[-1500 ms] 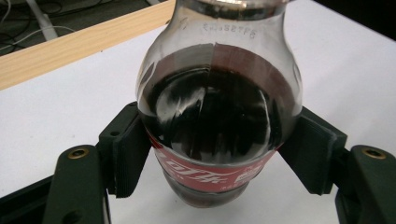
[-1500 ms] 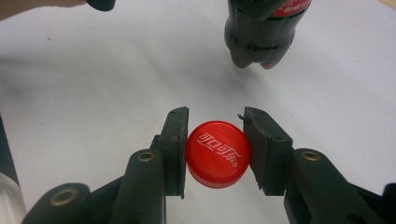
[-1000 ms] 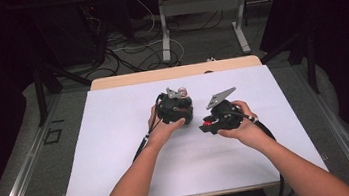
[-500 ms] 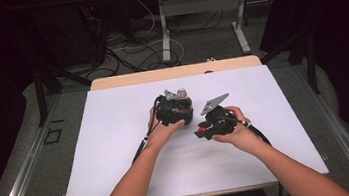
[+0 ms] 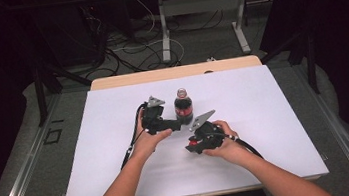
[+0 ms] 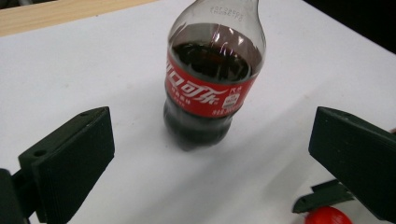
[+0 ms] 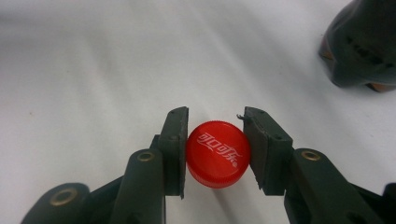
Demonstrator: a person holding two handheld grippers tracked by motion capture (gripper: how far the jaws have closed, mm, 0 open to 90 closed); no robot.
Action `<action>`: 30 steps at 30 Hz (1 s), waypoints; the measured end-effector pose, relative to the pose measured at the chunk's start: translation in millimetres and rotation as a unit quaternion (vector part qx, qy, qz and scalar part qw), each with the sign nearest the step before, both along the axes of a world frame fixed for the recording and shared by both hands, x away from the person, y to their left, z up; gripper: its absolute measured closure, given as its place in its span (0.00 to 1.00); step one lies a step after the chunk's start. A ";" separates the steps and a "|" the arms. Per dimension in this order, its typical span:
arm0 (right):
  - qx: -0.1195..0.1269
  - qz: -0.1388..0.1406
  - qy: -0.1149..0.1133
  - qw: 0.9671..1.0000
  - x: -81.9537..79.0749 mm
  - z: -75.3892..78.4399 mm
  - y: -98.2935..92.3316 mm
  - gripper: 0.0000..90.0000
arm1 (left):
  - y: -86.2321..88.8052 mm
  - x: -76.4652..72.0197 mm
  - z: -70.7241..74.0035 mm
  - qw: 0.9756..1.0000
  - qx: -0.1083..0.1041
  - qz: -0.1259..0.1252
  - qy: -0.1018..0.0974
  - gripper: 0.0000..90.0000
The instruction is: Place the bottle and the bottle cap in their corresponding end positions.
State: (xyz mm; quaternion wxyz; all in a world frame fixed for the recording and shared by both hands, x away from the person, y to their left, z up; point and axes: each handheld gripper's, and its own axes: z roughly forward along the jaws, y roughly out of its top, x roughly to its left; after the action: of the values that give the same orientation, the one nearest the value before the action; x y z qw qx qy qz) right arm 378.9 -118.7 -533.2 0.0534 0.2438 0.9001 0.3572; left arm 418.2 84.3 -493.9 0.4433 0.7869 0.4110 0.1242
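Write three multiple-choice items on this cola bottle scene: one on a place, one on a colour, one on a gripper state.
1. Where does the bottle stand?
A. on the white table
B. on the floor
C. in a box

2. What colour is the cap?
A. blue
B. red
C. white

3. How is the left gripper?
A. shut on the bottle
B. shut on the cap
C. open

Answers: 1 A, it stands upright on the sheet. 2 B, red between the right gripper pads. 3 C, jaws wide apart, clear of the bottle.

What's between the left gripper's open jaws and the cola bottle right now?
Nothing: in the left gripper view, bare white table lies between the open left gripper and the upright cola bottle.
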 end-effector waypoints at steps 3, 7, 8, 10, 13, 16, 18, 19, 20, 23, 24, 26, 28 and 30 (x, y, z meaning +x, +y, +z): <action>0.002 0.001 0.007 1.000 -0.4 -3.6 4.2 0.68 | 9.6 -9.3 -0.7 1.000 -0.011 0.006 0.000 0.01; -0.004 0.009 0.001 1.000 -0.2 -9.0 11.1 0.68 | 19.4 -22.1 -1.9 1.000 -0.009 0.009 0.001 0.01; -0.005 0.012 -0.001 1.000 0.0 -10.3 12.8 0.68 | 21.6 -25.2 -3.1 1.000 -0.011 0.012 -0.003 0.01; -0.007 0.010 0.006 1.000 -1.7 -12.2 15.8 0.68 | 26.2 -31.3 -4.8 1.000 -0.014 0.012 0.000 0.01; -0.016 0.017 0.003 1.000 -1.5 -15.2 18.1 0.68 | 32.4 -37.4 -7.9 1.000 -0.013 0.018 0.002 0.01; -0.017 0.022 -0.002 1.000 0.4 -17.6 19.8 0.59 | 36.9 -40.2 -9.9 1.000 -0.015 0.019 0.008 0.01; -0.013 0.022 -0.002 1.000 0.8 -18.3 20.2 0.48 | 38.5 -41.3 -10.3 1.000 -0.013 0.019 0.010 0.01; -0.012 0.018 -0.003 1.000 0.7 -17.8 19.8 0.46 | 39.4 -41.6 -10.4 1.000 -0.011 0.020 0.009 0.01; -0.013 0.015 0.001 1.000 0.1 -16.4 19.0 0.43 | 40.4 -41.8 -10.5 1.000 -0.012 0.020 0.009 0.01; -0.020 0.002 0.003 1.000 -0.8 -10.0 14.9 0.39 | 43.8 -43.3 -9.5 1.000 -0.014 0.026 0.010 0.01; -0.017 -0.001 0.003 1.000 -1.5 -6.4 12.5 0.39 | 45.2 -44.0 -9.2 0.999 -0.016 0.029 0.010 0.01; -0.002 -0.009 0.002 1.000 -3.0 1.8 5.9 0.38 | 50.4 -45.0 -8.0 0.999 -0.014 0.030 0.008 0.01; 0.014 -0.026 0.003 1.000 -4.1 9.3 -2.0 0.36 | 56.6 -46.8 -7.3 0.999 -0.013 0.036 0.006 0.01; 0.025 -0.038 -0.010 0.999 -3.9 16.9 -13.5 0.36 | 62.5 -48.7 -7.4 0.999 -0.016 0.045 0.008 0.01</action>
State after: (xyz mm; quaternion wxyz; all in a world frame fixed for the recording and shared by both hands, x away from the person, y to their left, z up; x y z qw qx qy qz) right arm 374.9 -132.2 -516.3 0.0695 0.2758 0.8805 0.3793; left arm 369.5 146.8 -501.3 0.4467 0.7610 0.4517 0.1312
